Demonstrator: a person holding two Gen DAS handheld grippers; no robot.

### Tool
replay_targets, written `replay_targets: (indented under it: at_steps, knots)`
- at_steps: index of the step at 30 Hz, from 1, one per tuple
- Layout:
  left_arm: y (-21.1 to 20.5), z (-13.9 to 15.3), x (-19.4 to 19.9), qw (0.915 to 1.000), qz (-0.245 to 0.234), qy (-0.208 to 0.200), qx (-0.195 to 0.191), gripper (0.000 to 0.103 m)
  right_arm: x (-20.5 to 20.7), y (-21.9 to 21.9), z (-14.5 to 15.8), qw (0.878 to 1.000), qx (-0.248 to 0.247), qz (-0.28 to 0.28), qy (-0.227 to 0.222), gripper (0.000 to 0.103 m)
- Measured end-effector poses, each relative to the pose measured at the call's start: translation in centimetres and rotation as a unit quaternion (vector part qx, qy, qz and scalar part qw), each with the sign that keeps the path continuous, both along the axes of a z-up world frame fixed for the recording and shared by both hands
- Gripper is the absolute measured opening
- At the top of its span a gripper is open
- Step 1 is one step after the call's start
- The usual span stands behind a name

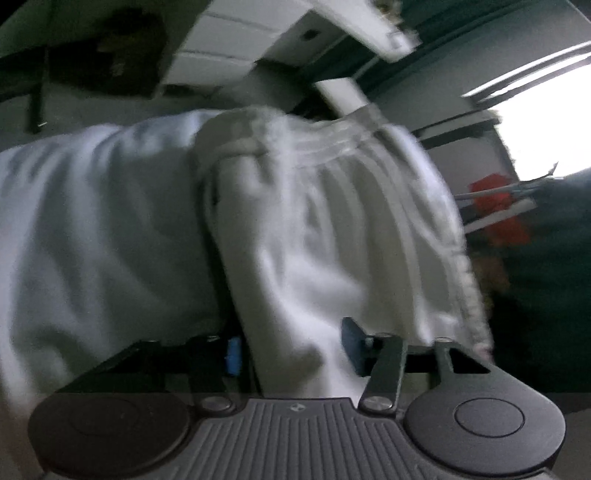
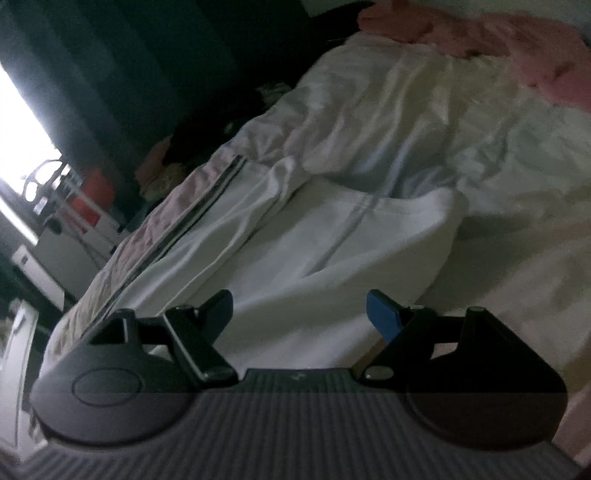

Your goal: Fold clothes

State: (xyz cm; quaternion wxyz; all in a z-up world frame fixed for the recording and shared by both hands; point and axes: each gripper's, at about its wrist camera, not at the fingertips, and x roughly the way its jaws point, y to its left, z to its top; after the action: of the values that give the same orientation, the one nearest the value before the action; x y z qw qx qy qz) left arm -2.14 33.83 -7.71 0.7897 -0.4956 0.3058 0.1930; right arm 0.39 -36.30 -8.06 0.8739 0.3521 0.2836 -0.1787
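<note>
Between the left gripper's fingers hangs white garment.

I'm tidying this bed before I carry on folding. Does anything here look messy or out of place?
Yes. The white garment lies rumpled across the bed, its striped edge askew near the bedside. A pink cloth is bunched up at the far end. In the left view, white fabric hangs bunched between the left tongs. The right tongs stand open above the garment.

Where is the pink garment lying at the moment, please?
In the right wrist view, the pink garment lies crumpled at the top right, on the far end of the bed, just beyond the white garment.
</note>
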Motion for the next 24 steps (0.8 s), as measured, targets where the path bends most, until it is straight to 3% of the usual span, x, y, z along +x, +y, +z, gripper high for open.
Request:
replay_targets:
  at_steps: [2, 5, 8, 12, 14, 16, 19, 24]
  knots:
    - [0.2, 0.7, -0.5, 0.9988, -0.001, -0.049, -0.001, 0.038, -0.2, -0.7, -0.4, 1.0, 0.014, -0.021, 0.004, 0.081]
    - [0.0, 1.4, -1.9, 0.9951, 0.006, -0.098, 0.0, 0.037, -0.8, -1.6, -0.8, 0.998, 0.031, -0.05, 0.004, 0.081]
    - [0.1, 0.8, -1.3, 0.9974, 0.008, -0.07, -0.012, 0.037, -1.7, -2.8, -1.5, 0.996, 0.057, -0.075, 0.001, 0.081]
    - [1.1, -1.0, -0.8, 0.9975, 0.03, -0.025, -0.06, 0.038, -3.3, -4.6, -2.5, 0.989, 0.106, -0.098, -0.008, 0.081]
    - [1.5, -1.4, -0.9, 0.9972, 0.032, -0.006, -0.067, 0.045, -4.4, -5.3, -3.2, 0.985, 0.135, -0.106, -0.015, 0.082]
    - [1.7, -1.6, -0.8, 0.997, 0.035, 0.008, -0.068, 0.045, -5.4, -5.9, -3.9, 0.978, 0.168, -0.12, -0.02, 0.082]
    - [1.9, -1.8, -1.1, 0.9965, 0.038, 0.01, -0.073, 0.045, -6.2, -6.6, -4.8, 0.967, 0.2, -0.161, -0.014, 0.083]
    - [3.1, -3.1, -2.4, 0.9922, 0.06, -0.007, -0.109, 0.046, -4.5, -6.6, -5.9, 0.966, 0.207, -0.157, 0.003, 0.082]
